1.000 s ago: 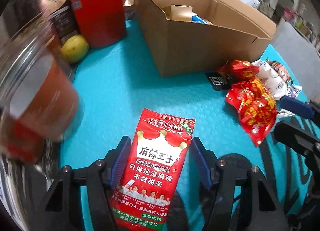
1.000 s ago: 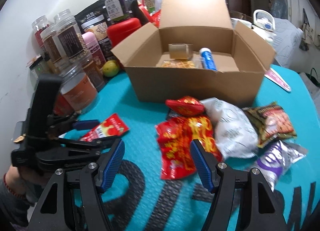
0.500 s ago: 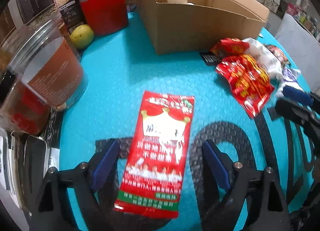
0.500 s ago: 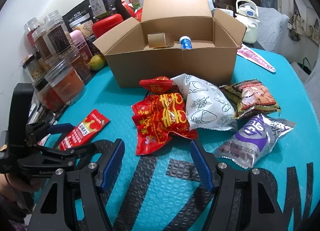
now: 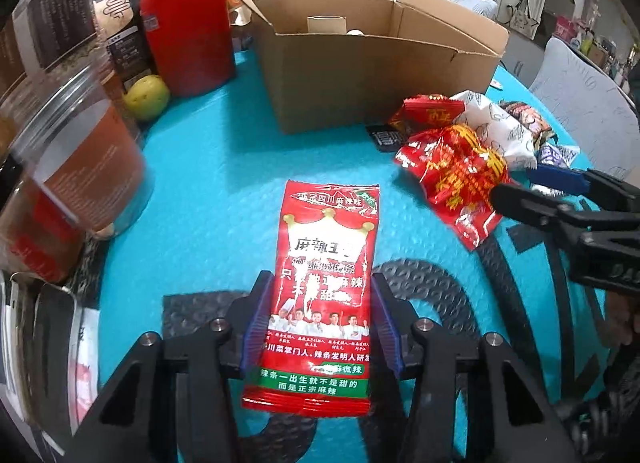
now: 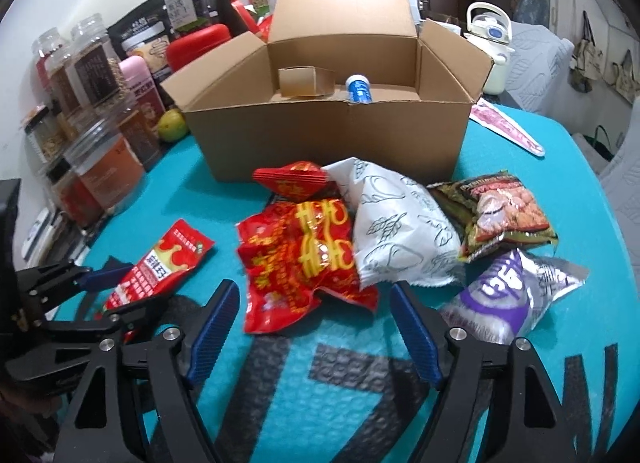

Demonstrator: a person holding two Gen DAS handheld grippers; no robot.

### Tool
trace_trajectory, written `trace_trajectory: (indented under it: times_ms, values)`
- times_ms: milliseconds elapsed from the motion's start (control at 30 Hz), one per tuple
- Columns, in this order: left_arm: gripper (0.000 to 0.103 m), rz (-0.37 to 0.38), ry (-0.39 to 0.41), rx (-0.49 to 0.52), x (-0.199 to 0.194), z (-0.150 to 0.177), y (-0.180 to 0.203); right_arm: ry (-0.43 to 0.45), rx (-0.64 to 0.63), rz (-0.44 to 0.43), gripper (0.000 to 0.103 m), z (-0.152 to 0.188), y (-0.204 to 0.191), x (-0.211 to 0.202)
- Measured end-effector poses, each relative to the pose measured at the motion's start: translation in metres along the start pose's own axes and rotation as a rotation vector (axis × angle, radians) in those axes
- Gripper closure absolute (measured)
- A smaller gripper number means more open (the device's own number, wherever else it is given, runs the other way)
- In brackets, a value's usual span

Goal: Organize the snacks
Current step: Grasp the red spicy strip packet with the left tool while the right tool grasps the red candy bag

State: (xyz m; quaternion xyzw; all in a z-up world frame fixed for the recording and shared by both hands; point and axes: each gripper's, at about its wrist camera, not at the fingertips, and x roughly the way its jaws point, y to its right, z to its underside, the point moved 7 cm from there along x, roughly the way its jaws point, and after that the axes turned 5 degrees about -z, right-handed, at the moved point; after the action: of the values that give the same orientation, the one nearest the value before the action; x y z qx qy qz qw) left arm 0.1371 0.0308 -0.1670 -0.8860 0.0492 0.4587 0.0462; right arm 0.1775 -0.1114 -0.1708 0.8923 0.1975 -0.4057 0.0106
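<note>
I'm gripping red spicy-strip packet (image 5: 324, 295) in left tool (image 5: 320, 327); pads just closing, now clamped on packet's lower half, nearest me, well short of cardboard box (image 5: 360, 75). Packet judging light, flat, floppy, slick film; edge grip near middle suiting. Right tool (image 6: 314, 327) spreading wide, holding nothing, hovering before crinkly red bag (image 6: 304, 255) lying on surface in front of box.

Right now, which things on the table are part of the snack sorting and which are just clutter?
Job:
- slim red spicy-strip packet, left gripper fingers closed on it
- crinkled red-and-gold bag ahead of the open right gripper
- white printed pouch
- purple foil bag
- open cardboard box

Clutter:
- red canister
- clear plastic jars
- yellow-green fruit
- white kettle
</note>
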Motion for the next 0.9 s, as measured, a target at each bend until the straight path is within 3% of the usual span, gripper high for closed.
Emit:
trace_trajectory:
  times_ms: [133, 267, 333, 400, 433, 500, 533, 900]
  values:
    - [0.055, 0.011, 0.004, -0.026, 0.009, -0.011, -0.006, 0.002, -0.026, -0.013, 0.016, -0.008, 0.001, 0.012]
    - [0.055, 0.008, 0.013, -0.033, 0.013, -0.015, -0.008, -0.045, -0.023, -0.062, 0.016, -0.01, -0.004, 0.033]
    - [0.055, 0.007, 0.017, -0.035, 0.014, -0.016, -0.009, -0.052, -0.03, -0.046, 0.016, -0.01, -0.004, 0.042]
    - [0.055, 0.009, 0.019, -0.038, 0.015, -0.017, -0.01, -0.042, -0.061, -0.003, 0.027, -0.01, -0.006, 0.042]
    - [0.055, 0.009, 0.02, -0.039, 0.016, -0.017, -0.011, -0.036, -0.061, 0.0, 0.029, -0.01, -0.006, 0.041]
    - [0.055, 0.005, 0.019, -0.037, 0.015, -0.016, -0.011, -0.031, -0.032, -0.014, 0.047, -0.009, -0.003, 0.037]
    - [0.055, 0.004, 0.017, -0.037, 0.015, -0.016, -0.01, -0.033, -0.025, -0.018, 0.049, -0.009, -0.002, 0.036]
    - [0.055, 0.044, -0.009, -0.025, 0.0, 0.004, 0.004, -0.046, -0.02, -0.045, 0.053, 0.026, -0.01, -0.003]
